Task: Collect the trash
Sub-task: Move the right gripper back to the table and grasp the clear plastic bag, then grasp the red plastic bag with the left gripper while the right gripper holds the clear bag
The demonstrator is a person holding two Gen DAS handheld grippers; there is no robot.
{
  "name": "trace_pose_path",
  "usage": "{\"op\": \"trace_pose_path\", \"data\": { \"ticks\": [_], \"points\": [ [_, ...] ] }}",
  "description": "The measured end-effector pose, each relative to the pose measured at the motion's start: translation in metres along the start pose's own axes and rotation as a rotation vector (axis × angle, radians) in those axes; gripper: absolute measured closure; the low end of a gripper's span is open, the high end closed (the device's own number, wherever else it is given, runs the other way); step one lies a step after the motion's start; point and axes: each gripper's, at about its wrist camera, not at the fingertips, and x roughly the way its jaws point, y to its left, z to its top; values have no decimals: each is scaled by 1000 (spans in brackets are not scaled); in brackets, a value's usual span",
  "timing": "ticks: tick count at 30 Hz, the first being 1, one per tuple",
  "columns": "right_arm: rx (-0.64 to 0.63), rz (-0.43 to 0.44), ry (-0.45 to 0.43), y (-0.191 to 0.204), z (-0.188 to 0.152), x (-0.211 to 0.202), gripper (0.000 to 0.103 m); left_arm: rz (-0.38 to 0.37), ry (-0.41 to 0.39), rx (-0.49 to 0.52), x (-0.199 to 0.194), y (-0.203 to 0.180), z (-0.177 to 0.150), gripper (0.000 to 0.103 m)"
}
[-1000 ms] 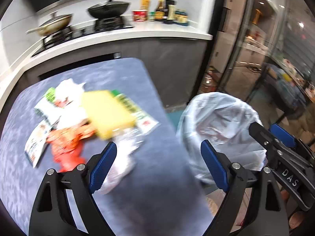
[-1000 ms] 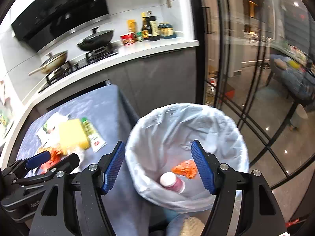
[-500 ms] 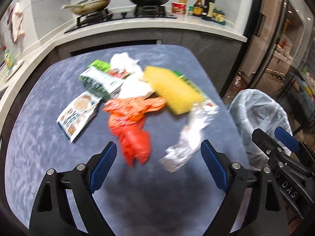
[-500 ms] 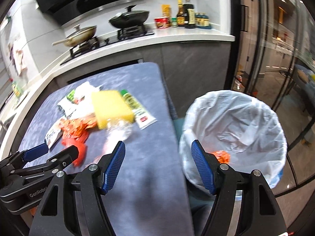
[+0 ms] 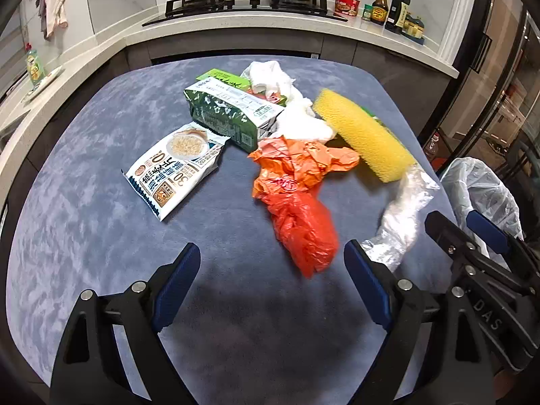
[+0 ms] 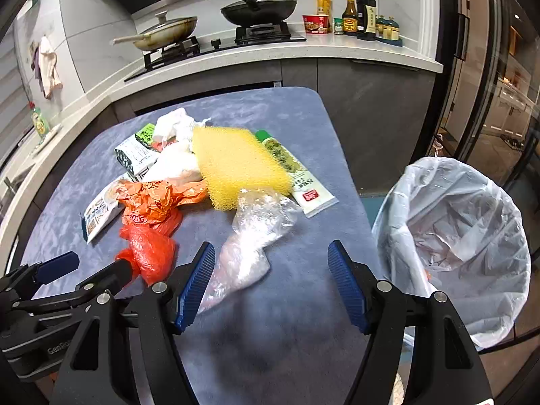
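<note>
Both grippers hang over the blue table [image 5: 84,229], and each is empty: the left gripper [image 5: 271,287] spread wide just short of the orange plastic bag [image 5: 300,216], the right gripper [image 6: 271,285] parted beside the clear plastic bag [image 6: 251,236]. The trash lies heaped mid-table around a yellow sponge [image 6: 236,165], with the lined bin [image 6: 465,236] off the table's right edge.
</note>
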Motion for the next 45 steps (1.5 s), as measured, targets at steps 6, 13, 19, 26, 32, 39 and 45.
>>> {"op": "trace_pose_path", "data": {
  "ticks": [6, 13, 19, 26, 32, 39, 45],
  "points": [
    [-28, 7, 34, 9, 1, 20, 46, 1, 17, -20, 12, 8, 4, 20],
    [-33, 23, 91, 13, -4, 42, 77, 8, 25, -23, 21, 9, 8, 20],
    [-30, 32, 85, 11, -3, 38, 87, 6, 26, -20, 26, 8, 11, 20],
    [7, 48, 60, -2, -2, 16, 88, -8, 31, -15, 31, 2, 12, 20],
    [33, 62, 71, -11, -5, 8, 88, -40, 54, -27, 41, -1, 11, 26],
    [32, 74, 81, -10, -10, 7, 88, -104, 76, -38, 47, -4, 12, 51],
    [30, 81, 75, -9, -13, 1, 88, -117, 73, -7, 36, -13, 8, 70]
  ]
}}
